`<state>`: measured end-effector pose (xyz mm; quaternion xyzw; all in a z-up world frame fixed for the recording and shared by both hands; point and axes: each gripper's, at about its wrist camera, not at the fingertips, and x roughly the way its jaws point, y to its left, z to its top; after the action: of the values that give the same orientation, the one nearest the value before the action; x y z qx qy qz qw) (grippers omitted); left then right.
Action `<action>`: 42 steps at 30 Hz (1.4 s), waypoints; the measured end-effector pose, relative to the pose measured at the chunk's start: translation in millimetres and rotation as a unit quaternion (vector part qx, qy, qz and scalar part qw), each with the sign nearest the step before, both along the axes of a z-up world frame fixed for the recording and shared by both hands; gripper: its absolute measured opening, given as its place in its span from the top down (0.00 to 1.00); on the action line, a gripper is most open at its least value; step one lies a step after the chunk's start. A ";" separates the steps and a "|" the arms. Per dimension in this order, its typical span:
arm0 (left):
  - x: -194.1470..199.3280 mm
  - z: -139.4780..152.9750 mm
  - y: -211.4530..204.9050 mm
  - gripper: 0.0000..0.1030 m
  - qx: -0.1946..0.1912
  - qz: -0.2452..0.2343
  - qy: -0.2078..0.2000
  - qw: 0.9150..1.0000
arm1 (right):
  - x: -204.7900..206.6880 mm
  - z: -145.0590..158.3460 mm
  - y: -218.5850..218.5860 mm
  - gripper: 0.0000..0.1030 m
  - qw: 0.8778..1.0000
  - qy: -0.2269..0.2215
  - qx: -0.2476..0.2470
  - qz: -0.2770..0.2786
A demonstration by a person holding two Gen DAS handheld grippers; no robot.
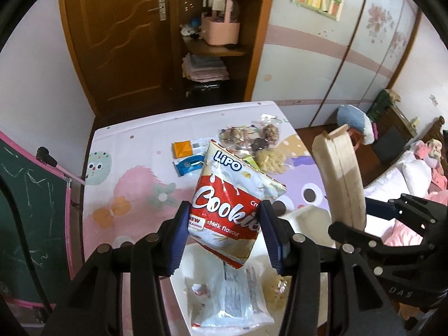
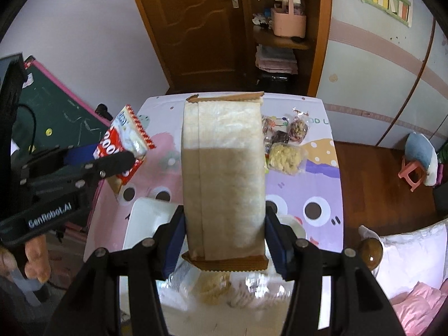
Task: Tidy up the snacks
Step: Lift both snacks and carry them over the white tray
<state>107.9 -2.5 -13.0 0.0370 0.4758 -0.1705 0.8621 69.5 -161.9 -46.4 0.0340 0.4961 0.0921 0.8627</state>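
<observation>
My left gripper [image 1: 225,211] is shut on a red and white Lipo Cookies bag [image 1: 226,196], held in the air above the table. Its blue pads press the bag's lower sides. My right gripper [image 2: 224,212] is shut on a long tan paper snack packet [image 2: 224,154], upright and also lifted. In the right wrist view the left gripper [image 2: 112,162] and the cookies bag [image 2: 126,137] hang at the left. Below both sits a white bin [image 2: 145,215] at the table's near edge, with a white and blue packet [image 1: 235,296] and other snacks inside.
More snacks lie farther back on the cartoon tablecloth [image 1: 134,184]: an orange packet [image 1: 182,149], a blue packet [image 1: 190,165], clear cookie bags [image 1: 252,137] and a yellow snack bag [image 2: 285,156]. A chalkboard [image 1: 28,210] stands left, a bed [image 2: 414,252] right.
</observation>
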 end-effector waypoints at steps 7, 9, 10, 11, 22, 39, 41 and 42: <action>-29.4 1.6 -11.6 0.54 0.001 -0.034 0.001 0.999 | -43.0 -13.2 -2.4 0.48 1.000 0.013 -0.002 0.008; -34.9 -2.3 -15.0 0.54 0.000 -0.043 0.008 0.999 | -55.5 -19.1 -1.7 0.48 1.000 0.020 0.001 0.009; -39.3 -6.0 -16.8 0.54 0.002 -0.049 0.012 0.999 | -63.0 -25.2 -1.5 0.48 1.000 0.027 0.004 0.010; -42.6 -9.3 -18.4 0.54 0.003 -0.054 0.016 0.998 | -68.7 -30.5 -1.6 0.48 0.999 0.033 0.007 0.010; -65.7 -65.2 -29.2 0.54 0.034 -0.079 0.070 0.994 | -101.0 -86.6 -7.4 0.48 0.994 0.106 0.036 -0.013; -55.0 -125.8 -50.8 0.54 0.049 -0.084 0.132 0.986 | -107.9 -129.2 -1.0 0.48 0.988 0.150 0.040 -0.002; -52.4 -131.6 -55.3 0.54 0.054 -0.087 0.135 0.985 | -106.5 -132.3 -0.7 0.47 0.988 0.151 0.039 -0.001; -51.4 -133.9 -55.8 0.54 0.056 -0.088 0.136 0.985 | -104.9 -134.3 -0.7 0.47 0.987 0.153 0.042 0.000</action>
<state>56.5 -58.4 -146.9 0.1033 0.5922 -0.2228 0.7674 -35.4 -162.6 -180.6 0.0835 0.6181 0.1063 0.7744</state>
